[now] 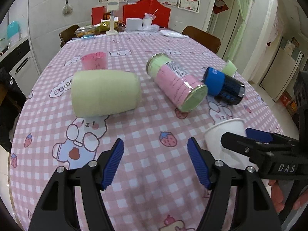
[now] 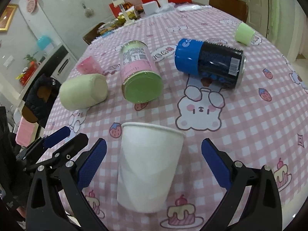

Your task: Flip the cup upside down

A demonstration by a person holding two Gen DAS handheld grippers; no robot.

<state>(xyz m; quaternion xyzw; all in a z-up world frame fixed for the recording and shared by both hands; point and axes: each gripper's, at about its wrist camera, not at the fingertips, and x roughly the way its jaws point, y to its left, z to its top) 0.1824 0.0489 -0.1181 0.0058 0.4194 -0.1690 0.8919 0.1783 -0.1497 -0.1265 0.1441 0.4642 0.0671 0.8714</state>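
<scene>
A white paper cup (image 2: 148,169) stands upright on the pink checked tablecloth (image 2: 250,127). My right gripper (image 2: 154,163) is open, one blue finger on each side of the cup, neither touching it. In the left wrist view the same cup (image 1: 225,140) sits at the right, partly hidden behind the right gripper (image 1: 248,140). My left gripper (image 1: 155,161) is open and empty above bare tablecloth, left of the cup.
A pale green cup (image 1: 105,93), a pink-and-green jar (image 1: 177,82) and a blue-and-black can (image 1: 223,85) lie on their sides mid-table. A pink cup (image 1: 94,60) and a small green cup (image 1: 229,68) stand farther back. Clutter and chairs lie beyond the far edge.
</scene>
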